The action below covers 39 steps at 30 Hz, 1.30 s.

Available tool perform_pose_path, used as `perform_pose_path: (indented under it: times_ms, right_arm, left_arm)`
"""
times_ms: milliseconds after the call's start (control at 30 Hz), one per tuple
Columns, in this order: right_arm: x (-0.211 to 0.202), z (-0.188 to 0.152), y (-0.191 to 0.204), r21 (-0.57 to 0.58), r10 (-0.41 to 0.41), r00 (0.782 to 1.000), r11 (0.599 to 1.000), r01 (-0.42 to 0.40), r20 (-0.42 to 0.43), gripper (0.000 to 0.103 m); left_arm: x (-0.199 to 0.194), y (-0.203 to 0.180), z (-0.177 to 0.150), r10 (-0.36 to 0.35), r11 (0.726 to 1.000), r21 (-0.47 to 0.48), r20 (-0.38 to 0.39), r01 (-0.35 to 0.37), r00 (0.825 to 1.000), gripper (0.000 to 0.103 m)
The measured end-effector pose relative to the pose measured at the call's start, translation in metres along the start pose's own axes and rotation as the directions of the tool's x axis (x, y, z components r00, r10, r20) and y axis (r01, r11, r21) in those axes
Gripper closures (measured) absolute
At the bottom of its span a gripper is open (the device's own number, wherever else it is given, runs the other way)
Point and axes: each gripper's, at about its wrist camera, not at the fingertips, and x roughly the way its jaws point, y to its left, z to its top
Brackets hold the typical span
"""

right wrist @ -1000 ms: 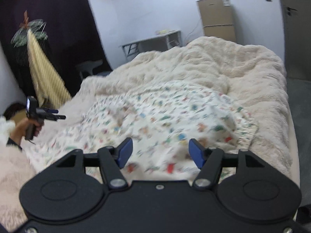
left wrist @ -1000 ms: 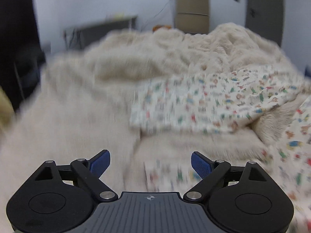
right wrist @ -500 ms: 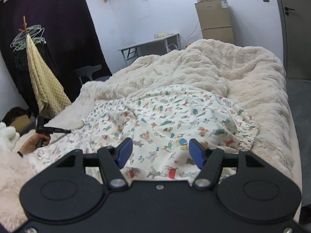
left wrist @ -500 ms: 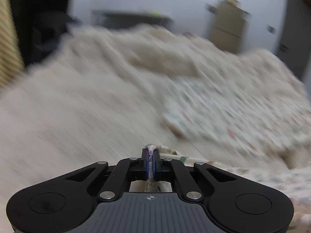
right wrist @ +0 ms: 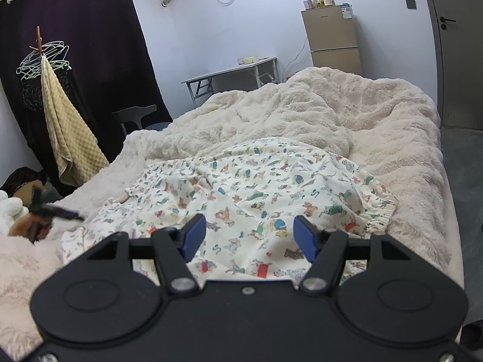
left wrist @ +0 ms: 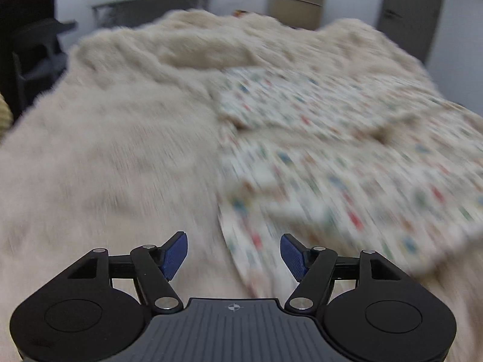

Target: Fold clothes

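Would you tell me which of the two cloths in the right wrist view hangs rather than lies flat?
The yellow waffle-textured towel hangs from the coat rack; the cartoon-print garment lies spread on the bed.

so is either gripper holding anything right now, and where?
Nothing held. The left gripper has just opened, its jaws clear of the cream animal-print garment. The right gripper is open above it.

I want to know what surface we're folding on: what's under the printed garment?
The printed garment lies spread on a fluffy cream blanket, which shows on all sides of it. Whatever is beneath the blanket, and directly under the cloth's middle, is covered.
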Motion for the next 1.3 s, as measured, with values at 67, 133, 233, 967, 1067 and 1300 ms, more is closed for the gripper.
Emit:
perform_pose_path:
  times_ms: [67,133,233,967,1067,1300]
  right_arm:
    - [0.001,-0.001,0.002,-0.008,-0.008,1.000,1.000,0.008,-0.001,0.041]
    - [0.001,-0.001,0.003,-0.012,-0.011,1.000,1.000,0.011,0.002,0.041]
    - [0.000,-0.001,0.003,-0.016,-0.015,1.000,1.000,0.015,0.006,0.041]
    - [-0.056,-0.002,-0.016,-0.136,-0.210,0.977,0.968,0.212,0.034,0.036]
    - [-0.060,-0.015,-0.021,-0.217,-0.230,0.973,0.951,0.220,-0.022,0.036]
    - [-0.092,-0.084,0.005,-0.574,-0.161,0.984,0.814,0.092,-0.071,0.036]
  left_arm:
    - [0.000,0.001,-0.016,-0.095,0.996,-0.002,-0.053,0.095,0.994,0.040]
    - [0.012,0.000,-0.021,-0.137,0.989,-0.059,-0.075,0.133,0.988,0.039]
    - [0.027,0.000,-0.020,-0.160,0.980,-0.124,-0.035,0.155,0.986,0.076]
    - [-0.068,-0.021,0.025,0.035,0.996,-0.089,0.293,-0.009,0.956,0.032]
    - [-0.068,-0.049,0.034,0.020,1.000,0.001,0.294,-0.021,0.956,0.028]
    - [-0.074,-0.113,0.028,-0.058,0.944,0.326,0.295,-0.044,0.954,0.025]
